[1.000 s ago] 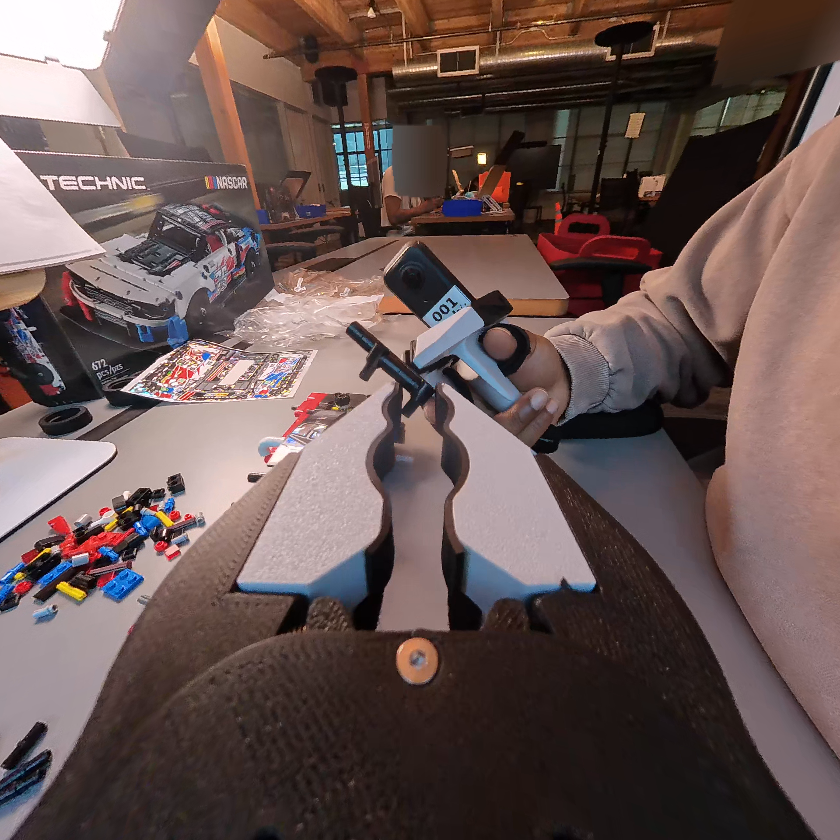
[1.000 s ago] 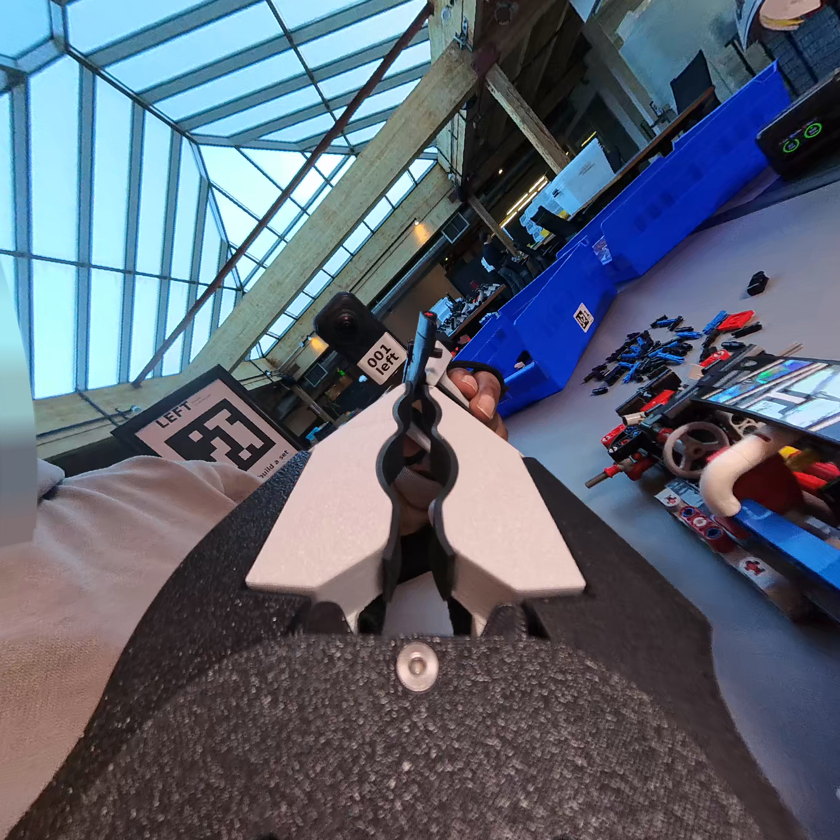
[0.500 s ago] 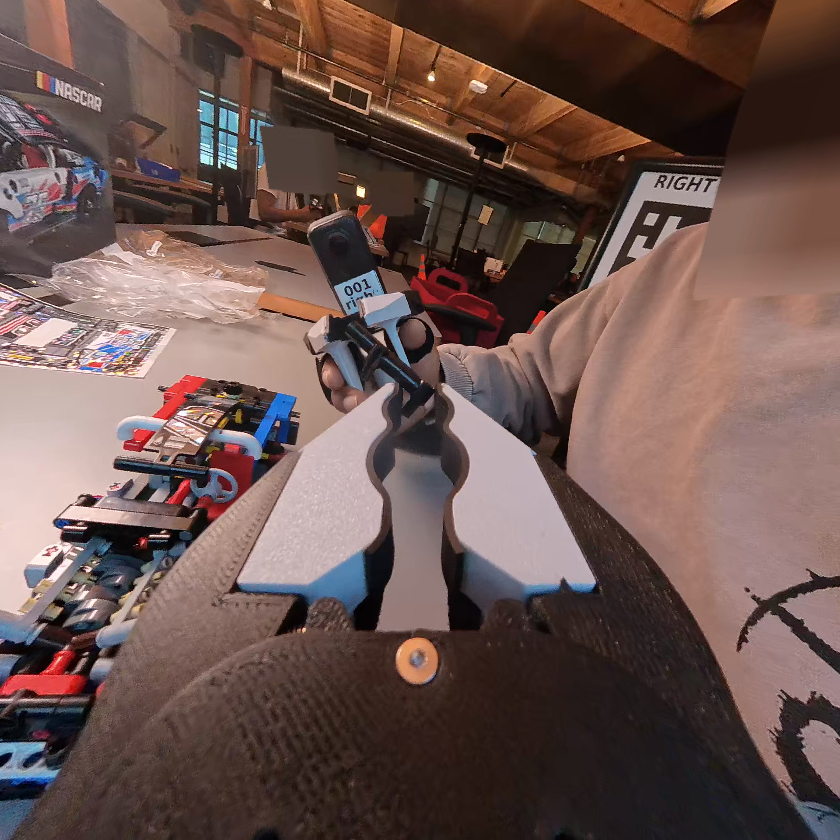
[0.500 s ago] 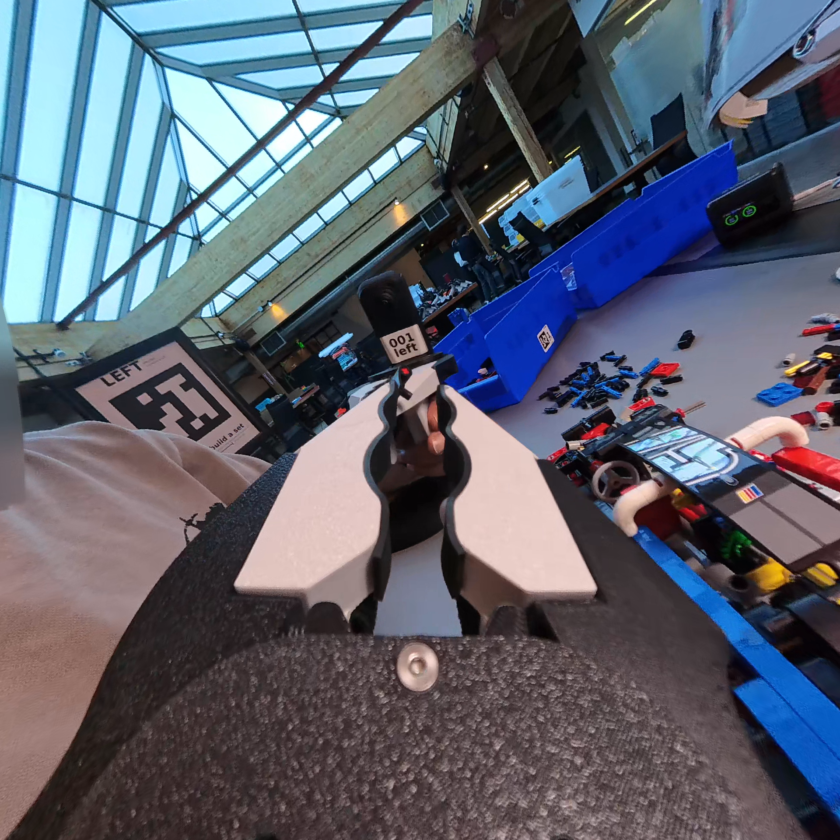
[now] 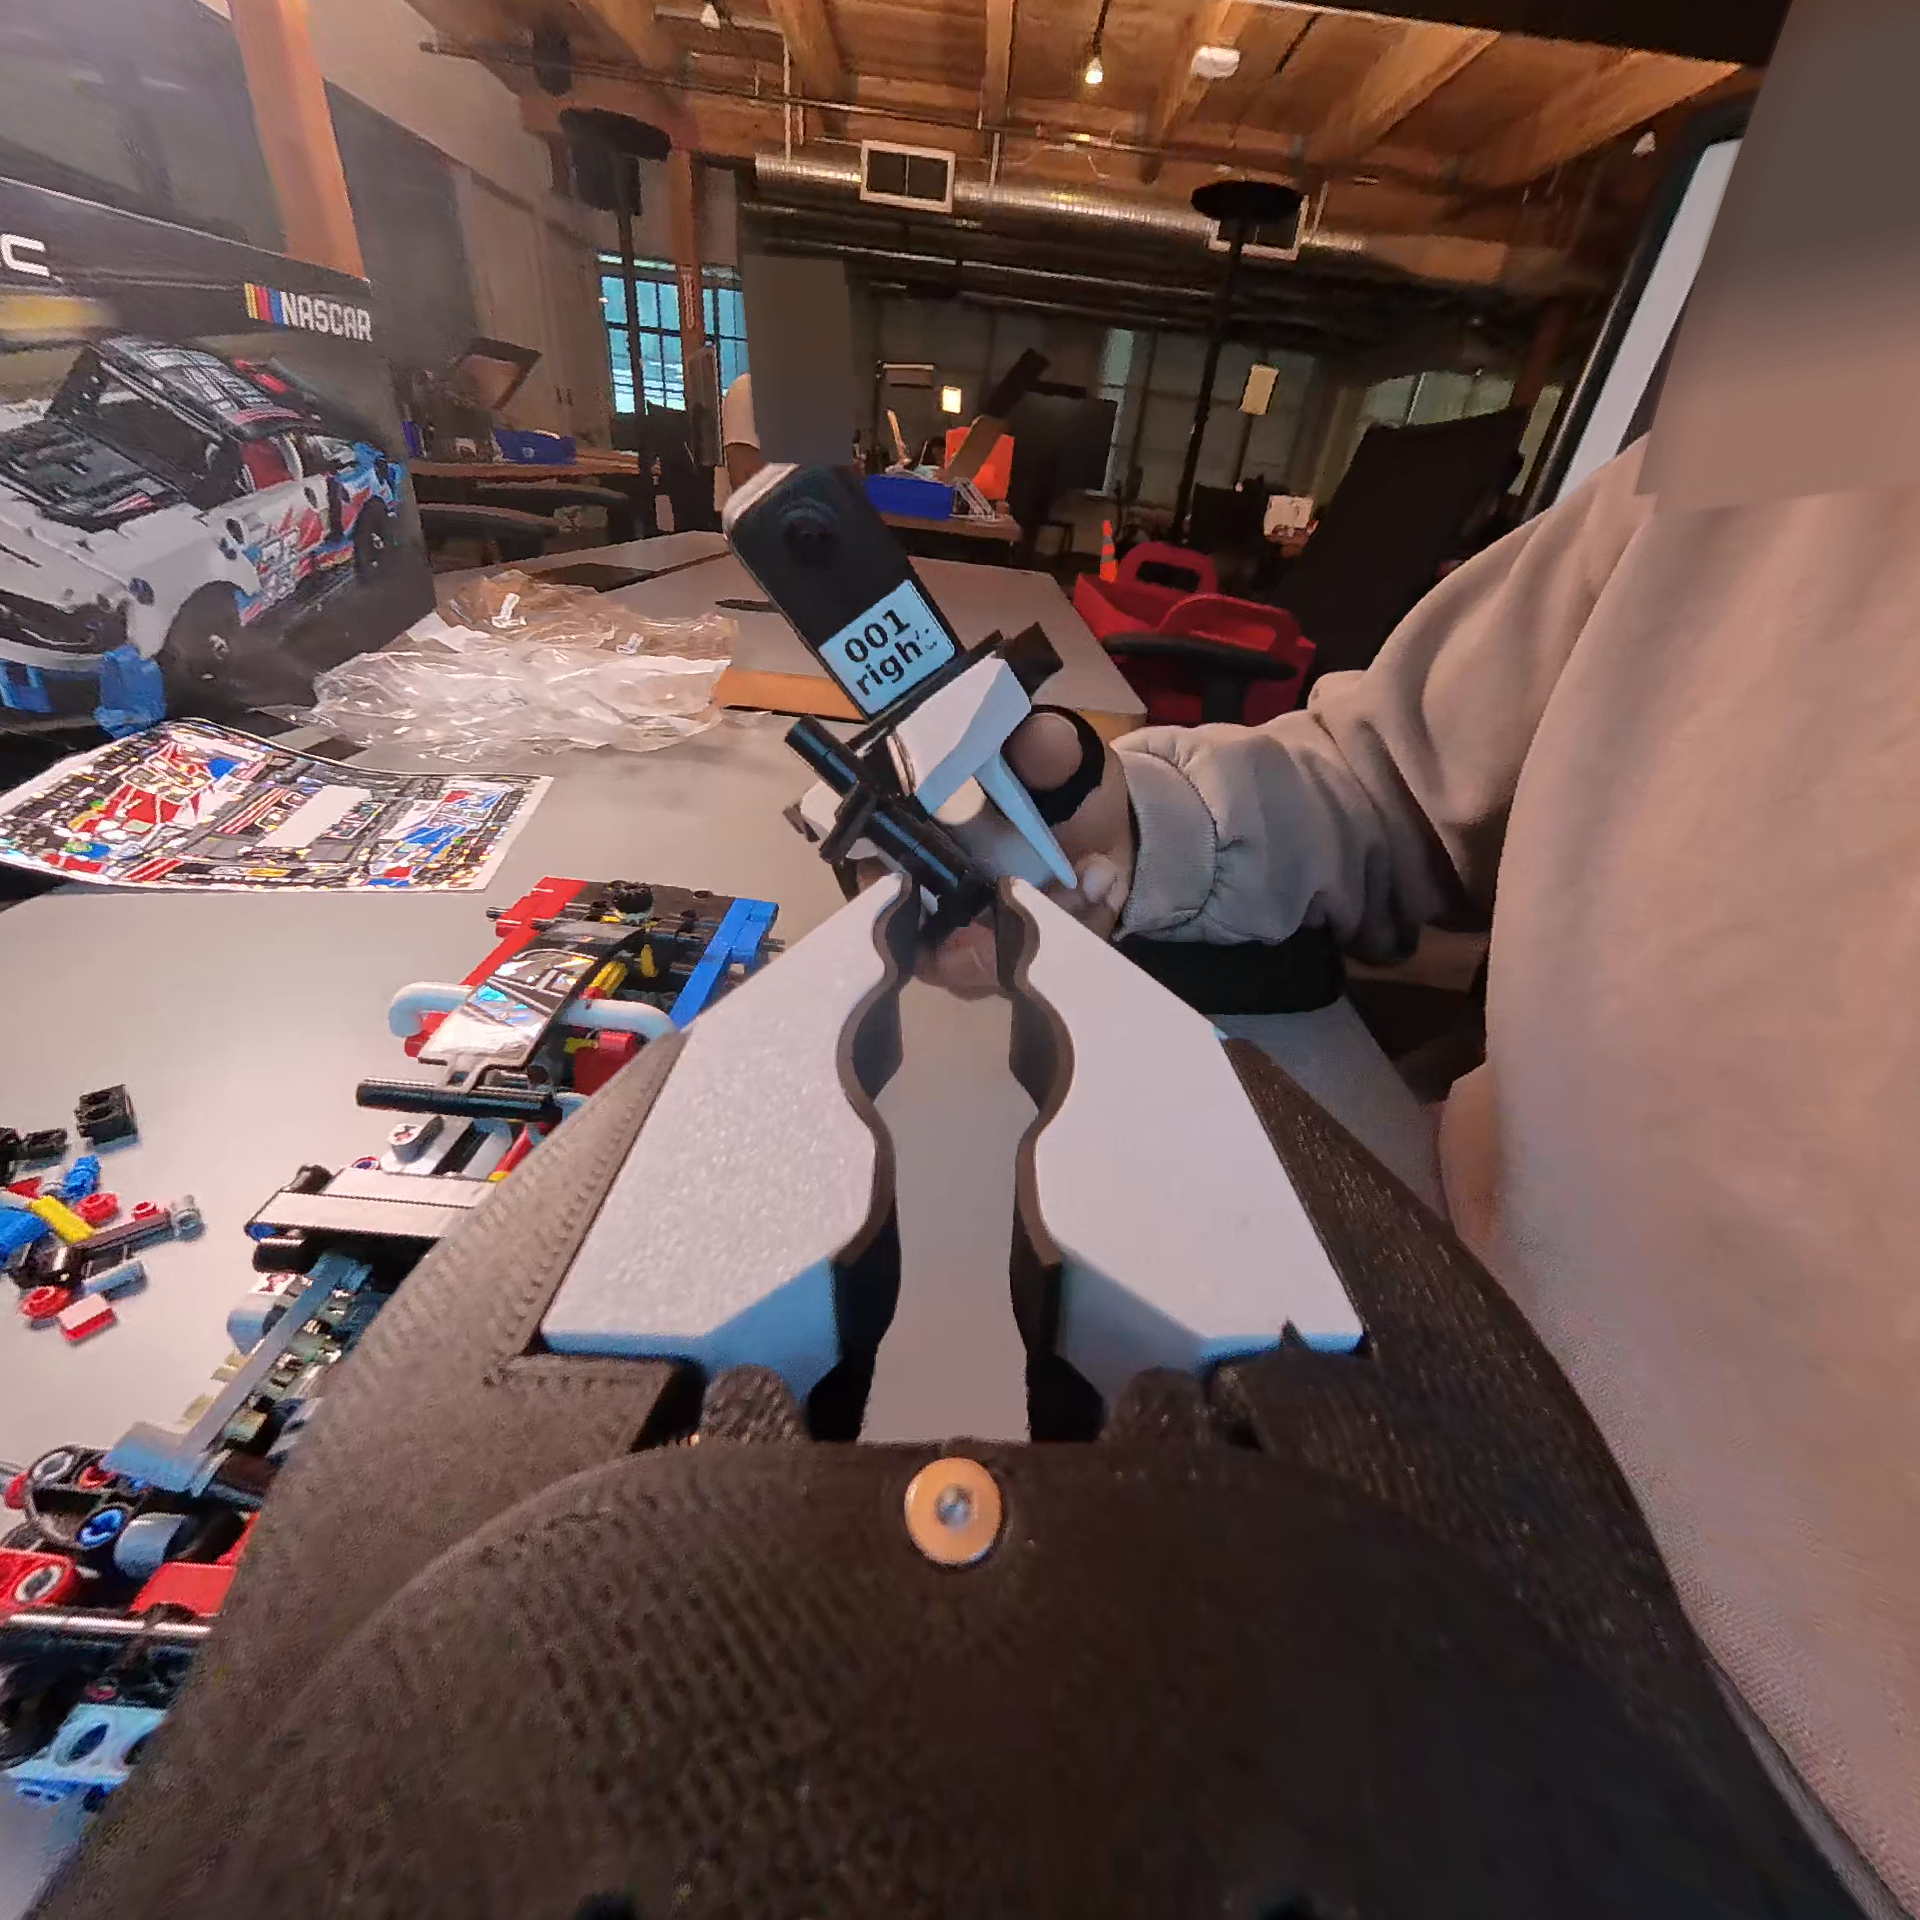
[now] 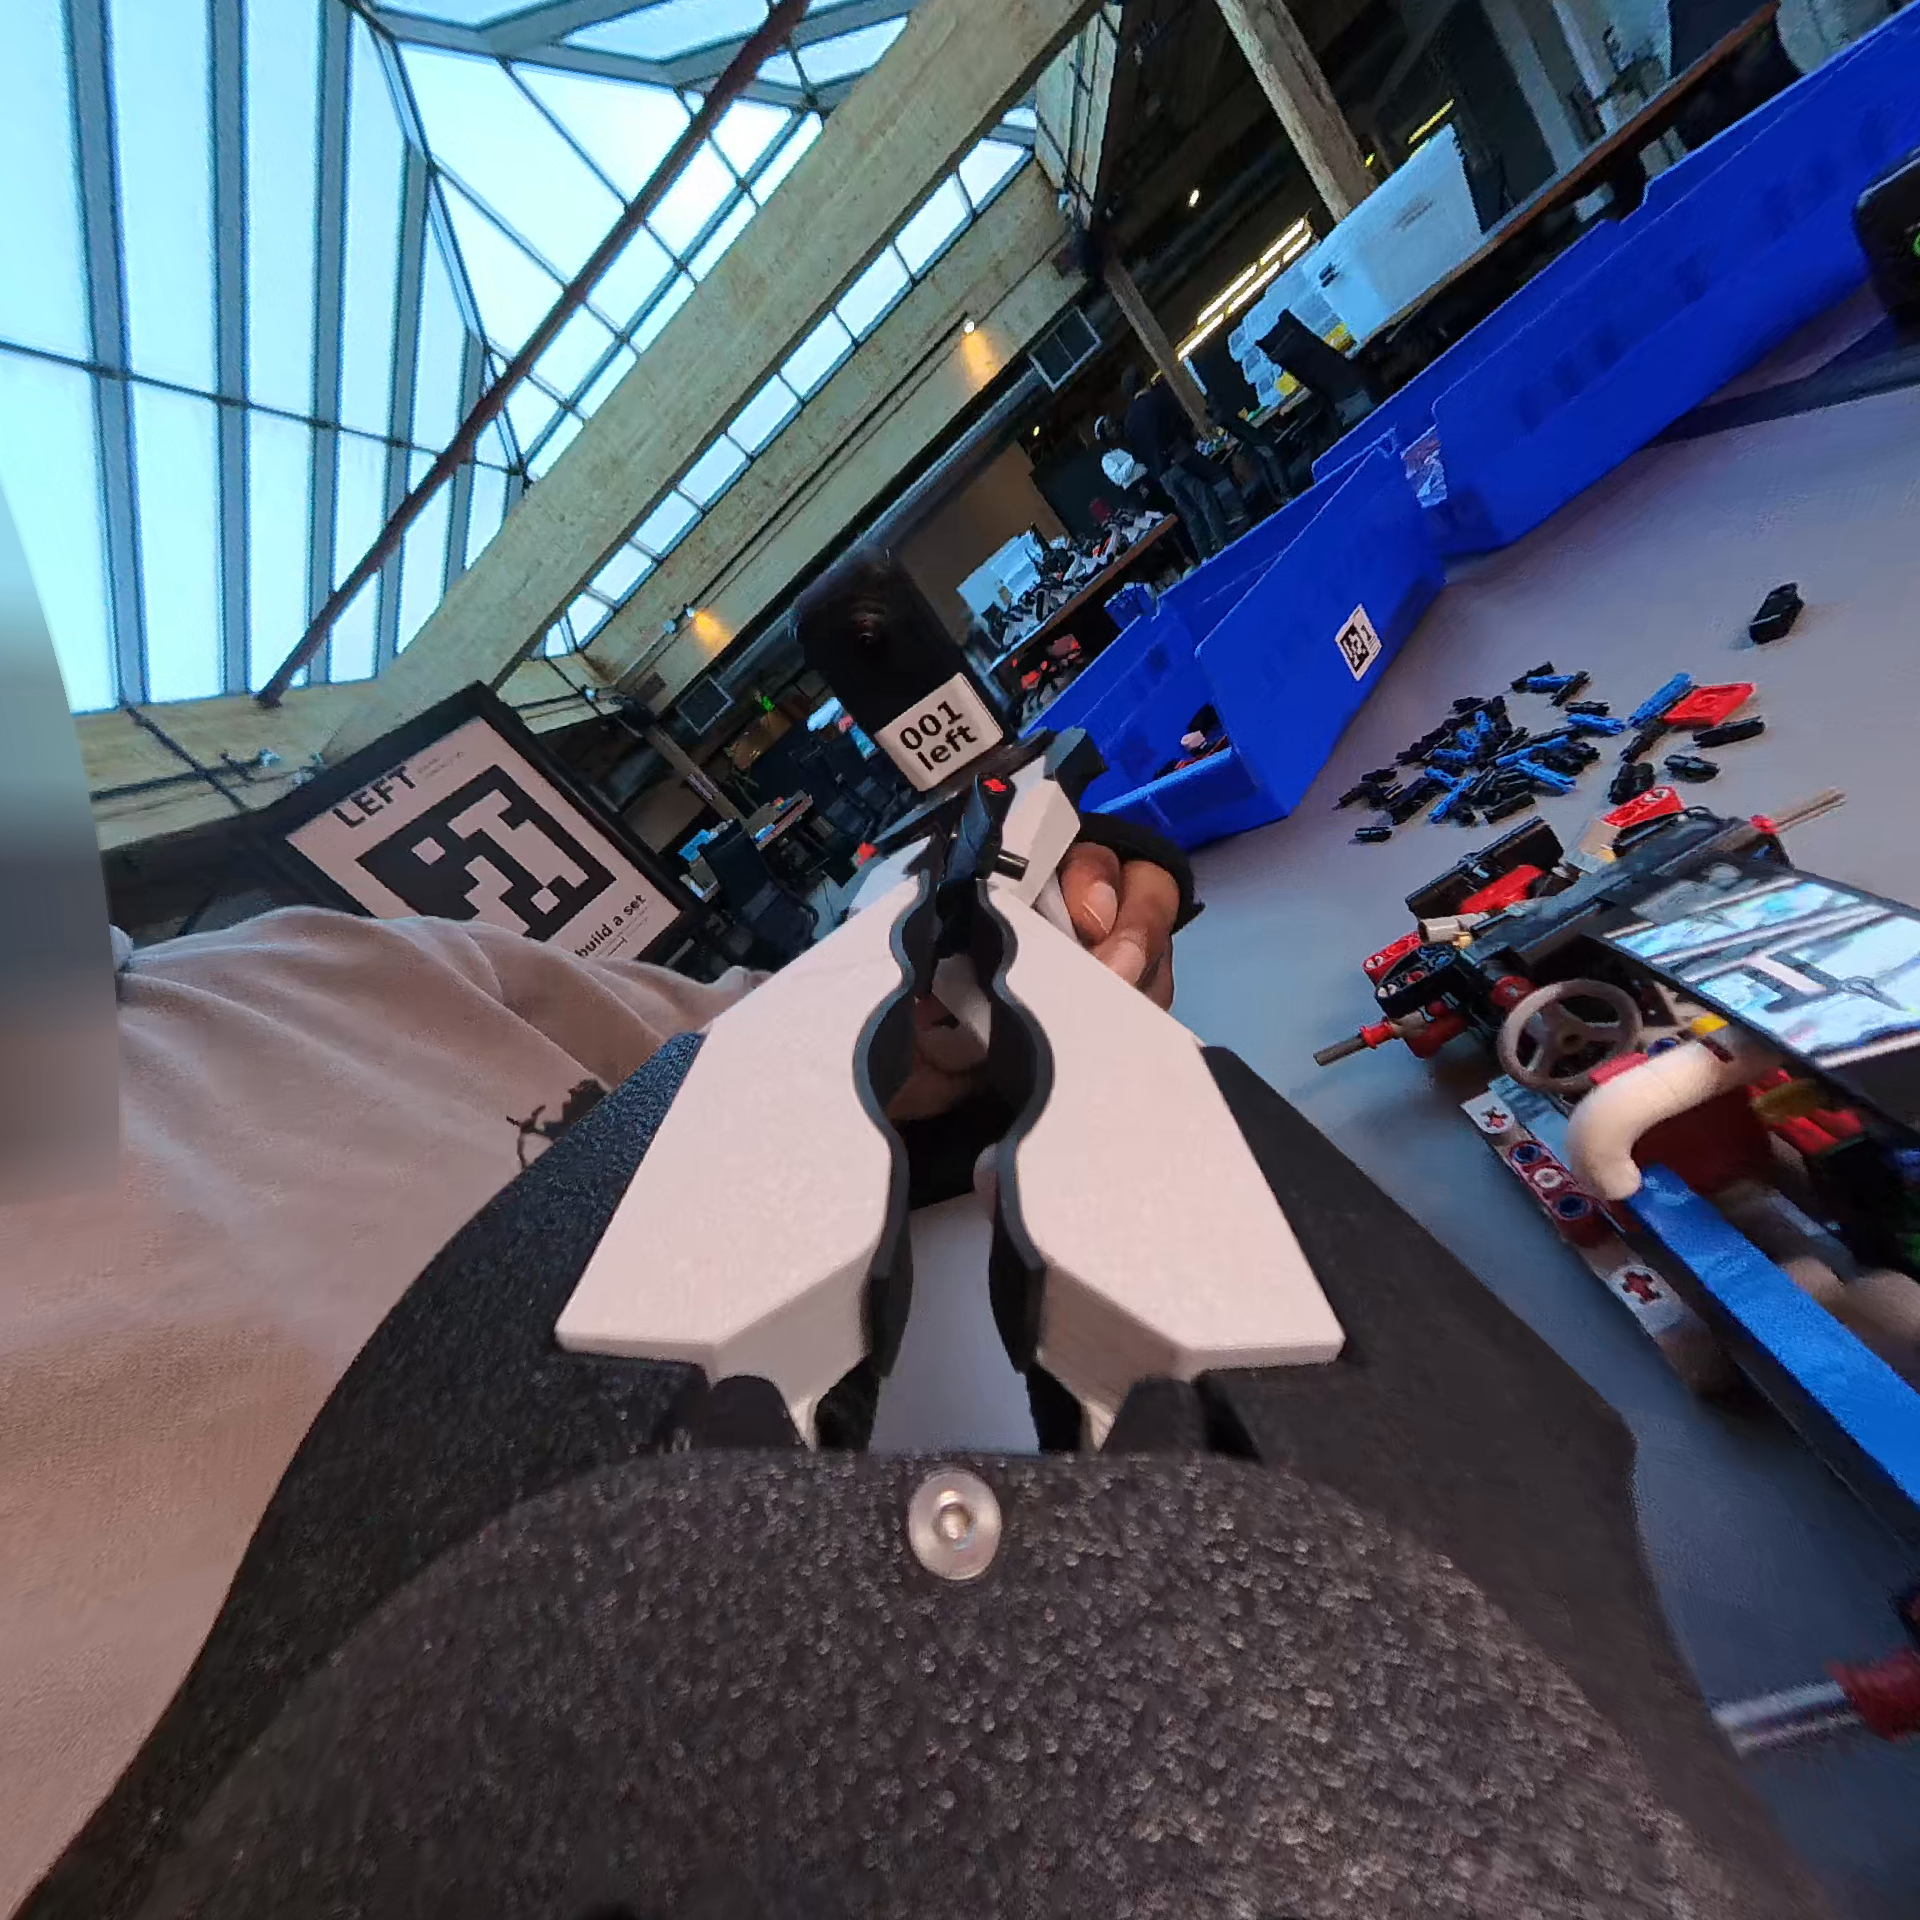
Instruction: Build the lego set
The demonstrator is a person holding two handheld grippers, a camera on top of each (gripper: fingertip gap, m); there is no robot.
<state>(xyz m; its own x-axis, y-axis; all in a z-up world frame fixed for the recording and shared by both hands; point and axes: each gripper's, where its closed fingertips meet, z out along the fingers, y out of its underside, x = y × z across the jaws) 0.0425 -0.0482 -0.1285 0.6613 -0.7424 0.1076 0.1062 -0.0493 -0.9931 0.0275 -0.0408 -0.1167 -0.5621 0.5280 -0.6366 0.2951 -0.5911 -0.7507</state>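
My left gripper [image 5: 948,902] is shut on a black axle piece [image 5: 883,821] that sticks up and to the left from its tips. My right gripper [image 6: 961,891] is shut on the same black piece [image 6: 977,831], facing the left one; the two meet tip to tip above the table. Each gripper shows in the other's view, held by a hand: the right gripper [image 5: 940,774] in the left wrist view, the left gripper [image 6: 1023,831] in the right wrist view. The partly built car chassis [image 5: 582,997] lies on the grey table, also in the right wrist view [image 6: 1662,935].
Loose small pieces lie on the table [image 5: 208,987] at left [image 5: 73,1226] and beyond the chassis [image 6: 1507,748]. A sticker sheet [image 5: 260,810], the set's box [image 5: 187,468] and empty plastic bags [image 5: 520,675] sit behind. Blue bins [image 6: 1299,644] line the far edge. The person's sleeved arm [image 5: 1351,810] is at right. Left and right tips are no more than a few centimetres apart.
Both grippers stayed shut on the black piece and turned together. The left view swung right onto the chassis, then partly back left; the right view tilted down, then back up.
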